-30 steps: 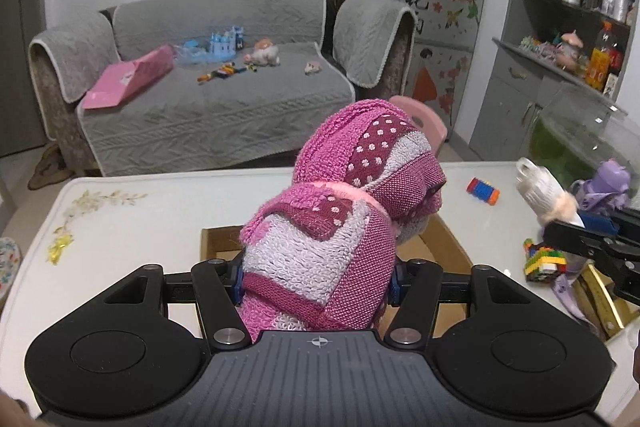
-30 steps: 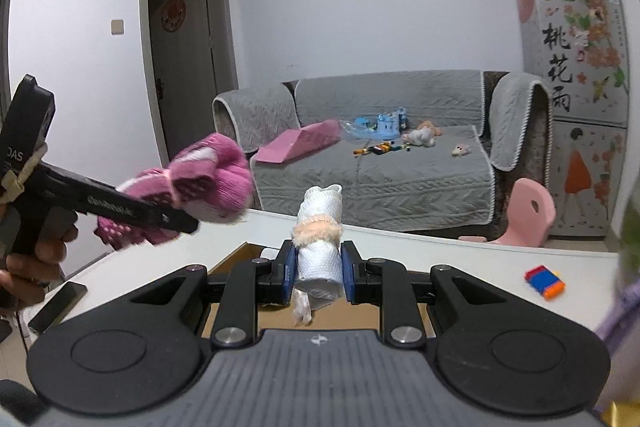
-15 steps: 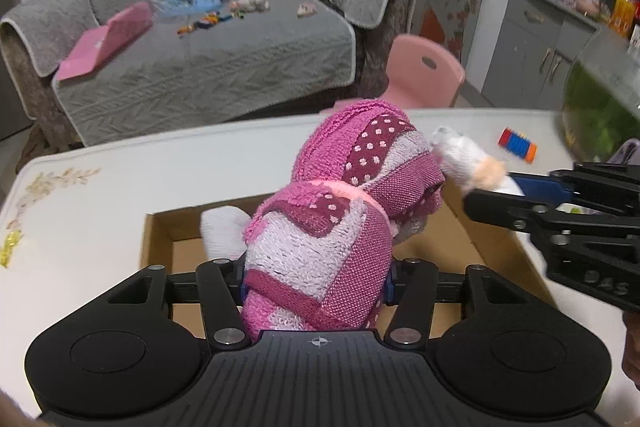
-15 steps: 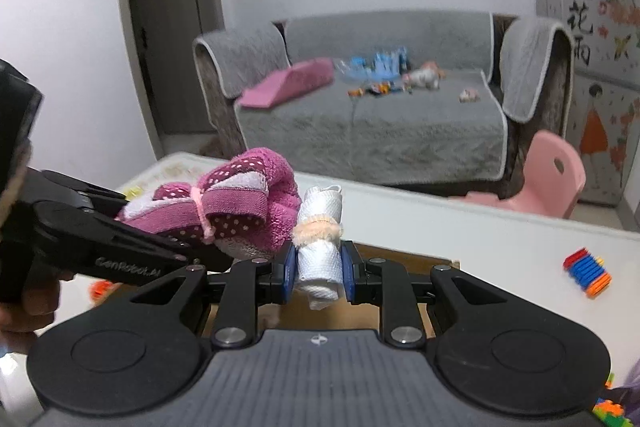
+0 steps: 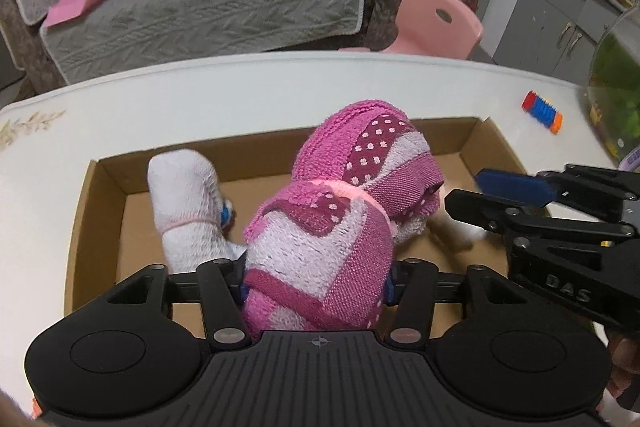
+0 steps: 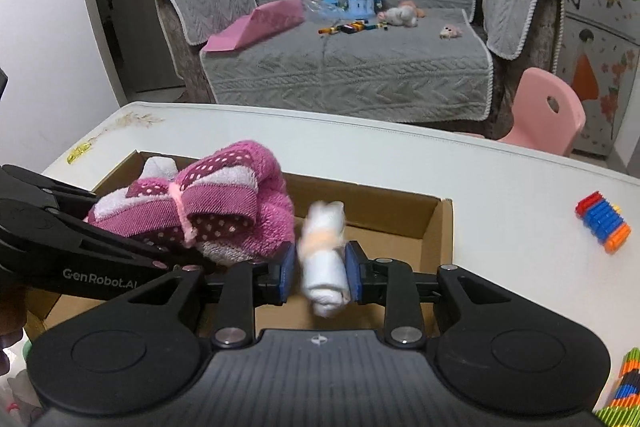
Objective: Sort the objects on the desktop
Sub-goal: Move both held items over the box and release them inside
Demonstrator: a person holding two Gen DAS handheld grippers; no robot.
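A shallow cardboard box lies on the white table and serves as the landmark here. Above its middle, a rolled pink towel, tied with a pale pink band, is clamped between the pads of the left gripper, whose jaws are opening slightly while the roll is still pressed on both sides. In the box's left part, a white rolled towel with a thin pink band is seen standing against the far-left wall, just beside the pink roll. Over the box's right part, the right gripper is held with its jaws opening; a small white rolled cloth with an orange band is seen between the blue pads, motion-blurred, and a narrow gap is visible on its left side, so it is not firmly pressed. In the left wrist view, the same gripper is seen coming in from the right of the box, with the blurred white cloth below its fingertips. Outside the box, to its right on the table, a stack of coloured building bricks is lying well apart from it. Beyond the box, behind the table's far edge, a grey sofa and a pink child's chair are visible.
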